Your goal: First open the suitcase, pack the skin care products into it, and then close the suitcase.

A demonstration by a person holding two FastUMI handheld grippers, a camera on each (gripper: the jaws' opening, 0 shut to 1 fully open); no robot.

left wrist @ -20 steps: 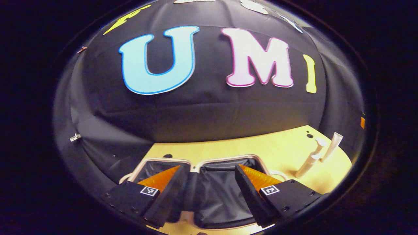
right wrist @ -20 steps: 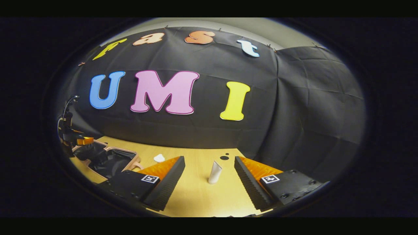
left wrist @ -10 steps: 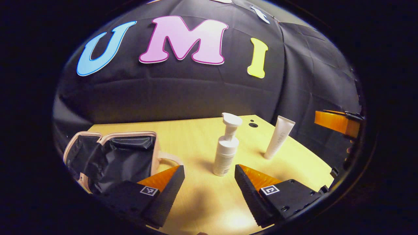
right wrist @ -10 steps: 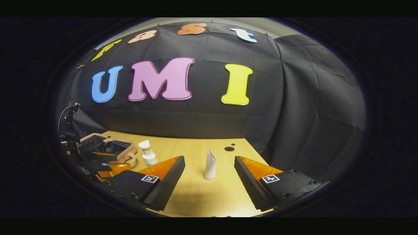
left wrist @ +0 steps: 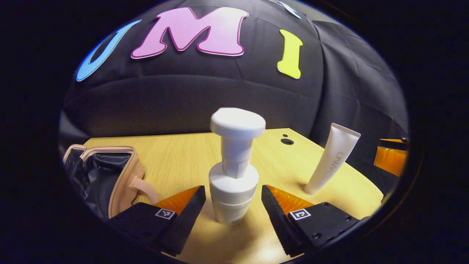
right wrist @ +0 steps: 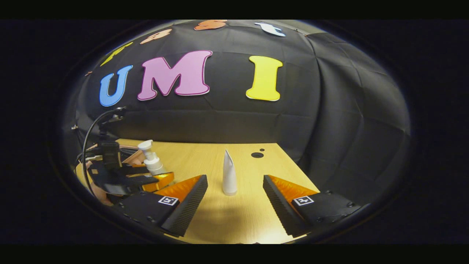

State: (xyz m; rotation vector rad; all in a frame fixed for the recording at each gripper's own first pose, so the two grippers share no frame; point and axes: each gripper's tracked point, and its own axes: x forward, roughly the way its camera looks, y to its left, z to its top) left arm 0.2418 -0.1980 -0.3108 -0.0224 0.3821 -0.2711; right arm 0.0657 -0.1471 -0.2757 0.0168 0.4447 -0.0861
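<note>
My left gripper (left wrist: 231,214) has its jaws spread wide on either side of the pump bottle (left wrist: 234,172), which stands upright on the table (left wrist: 179,157) between the fingers, not yet touched by either as far as I can tell. My right gripper (right wrist: 234,205) is likewise wide open, lined up with the white tube (right wrist: 229,174) standing on its cap just ahead, with nothing gripped. Further out to the left, the suitcase (left wrist: 110,176) lies open, so I judge the first step done; the part of its dark lining I see holds nothing. Packing both products and closing remain.
</note>
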